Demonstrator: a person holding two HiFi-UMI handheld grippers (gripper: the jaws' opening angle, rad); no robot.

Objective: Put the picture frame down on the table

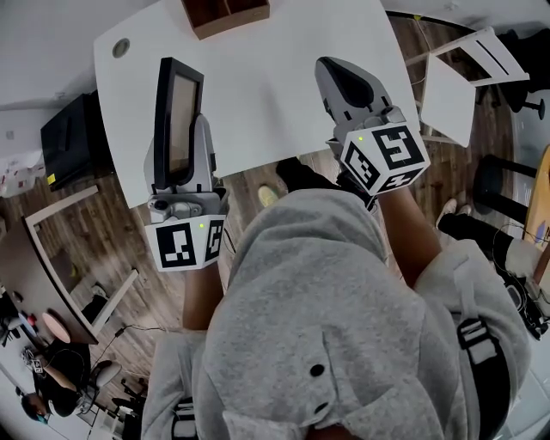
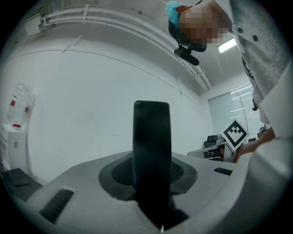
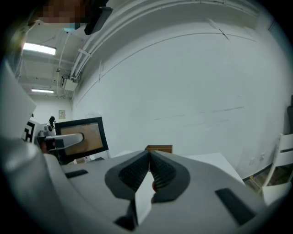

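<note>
1. The left gripper [image 1: 184, 156] is clamped on the lower edge of the picture frame [image 1: 178, 112]. The frame stands upright and edge-on, over the table [image 1: 275, 103] toward its eight o'clock corner. I cannot tell whether it touches the top yet.
2. The grip sits low on a tall, thin thing, so I judge the frame could pivot in the jaws if it is lowered with a jolt.
3. If it is let go standing on its narrow edge, it would likely topple. So close to the near rim, it might then fall off toward the floor.
4. The left hand holds its gripper about level, pointing toward twelve o'clock, with the marker cube [image 1: 182, 243] nearest the person.
5. The wooden box [image 1: 225, 15] sits at the table's twelve o'clock edge, well apart from the frame, and I see little danger from it.
6. The right gripper [image 1: 335, 73] has its jaws pressed together on nothing. It hangs over the table at about four o'clock, tilted slightly downward, so it cannot steady the frame if that slips.
</note>
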